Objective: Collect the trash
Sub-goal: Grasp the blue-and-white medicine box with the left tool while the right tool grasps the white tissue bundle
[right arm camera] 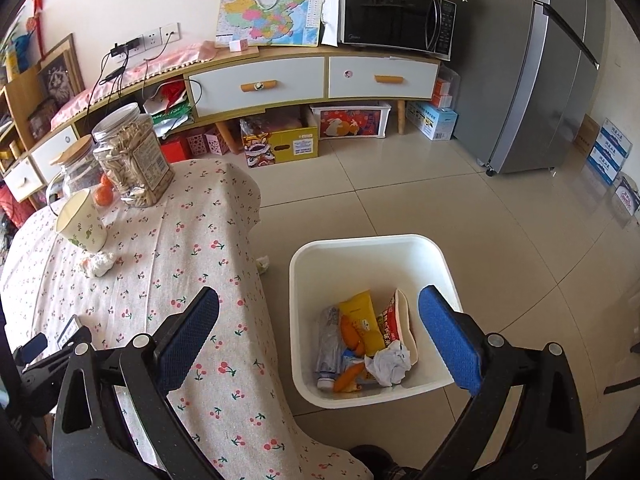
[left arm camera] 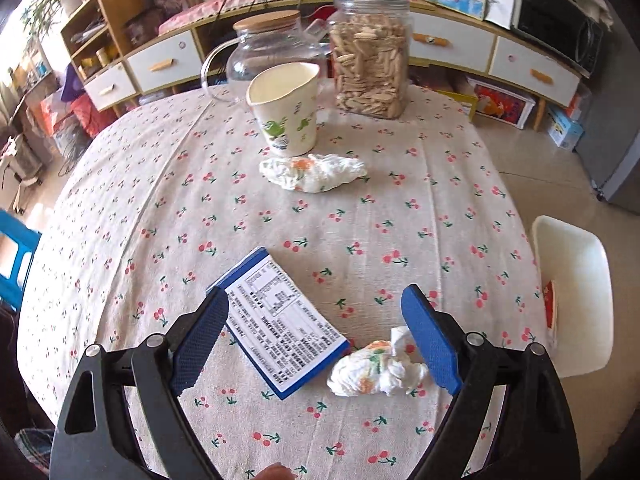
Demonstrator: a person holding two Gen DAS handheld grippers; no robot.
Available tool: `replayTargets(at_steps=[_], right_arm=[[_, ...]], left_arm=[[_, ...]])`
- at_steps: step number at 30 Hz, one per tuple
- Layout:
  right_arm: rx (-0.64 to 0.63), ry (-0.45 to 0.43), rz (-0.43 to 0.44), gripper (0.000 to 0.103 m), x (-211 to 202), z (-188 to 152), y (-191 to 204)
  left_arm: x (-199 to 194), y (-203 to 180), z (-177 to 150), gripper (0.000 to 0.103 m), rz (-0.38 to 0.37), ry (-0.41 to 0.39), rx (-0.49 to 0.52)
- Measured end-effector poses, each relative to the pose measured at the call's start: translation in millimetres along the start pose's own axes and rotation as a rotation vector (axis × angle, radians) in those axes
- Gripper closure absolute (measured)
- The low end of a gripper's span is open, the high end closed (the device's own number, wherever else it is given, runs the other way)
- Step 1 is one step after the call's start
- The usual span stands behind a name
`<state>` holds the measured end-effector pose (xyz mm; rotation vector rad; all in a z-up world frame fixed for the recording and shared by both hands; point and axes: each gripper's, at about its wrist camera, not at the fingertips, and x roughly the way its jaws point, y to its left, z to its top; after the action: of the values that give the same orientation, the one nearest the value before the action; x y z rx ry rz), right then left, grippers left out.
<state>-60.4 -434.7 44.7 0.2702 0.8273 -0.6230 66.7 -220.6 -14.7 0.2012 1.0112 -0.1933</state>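
Left gripper [left arm camera: 316, 334], fingers wide, above blue box [left arm camera: 280, 324] and crumpled tissue [left arm camera: 376, 368] at lower centre; right gripper [right arm camera: 320, 344], fingers wide and empty, over white bin [right arm camera: 372, 248], lower right

The white bin [left arm camera: 572, 296] is cut off by the table edge; the box's [left arm camera: 280, 320] print is unreadable.
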Motion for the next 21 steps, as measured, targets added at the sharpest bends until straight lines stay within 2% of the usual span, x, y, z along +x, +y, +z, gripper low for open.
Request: replayTargets(at_steps=[7, 10, 14, 16, 18, 21], right_arm=[[-0.074, 0.009, 0.016, 0.007, 4, -4, 19], [-0.117, 0.018, 0.029, 0.007, 5, -6, 28], [-0.176, 0.023, 0.040, 0.007, 6, -10, 41], [-0.201, 0.025, 0.045, 0.007, 6, -12, 48], [-0.220, 0.033, 0.068, 0.007, 7, -14, 55], [-0.259, 0.051, 0.130, 0.007, 7, -18, 68]], left_arm=[[29, 27, 4, 0.017, 0.024, 0.104, -0.180], [41, 29, 2, 0.017, 0.042, 0.149, -0.211], [55, 34, -4, 0.018, 0.014, 0.216, -0.243], [54, 35, -7, 0.024, 0.009, 0.199, -0.223], [49, 34, -7, 0.043, -0.004, 0.170, -0.174], [42, 33, -9, 0.046, -0.054, 0.156, -0.114]])
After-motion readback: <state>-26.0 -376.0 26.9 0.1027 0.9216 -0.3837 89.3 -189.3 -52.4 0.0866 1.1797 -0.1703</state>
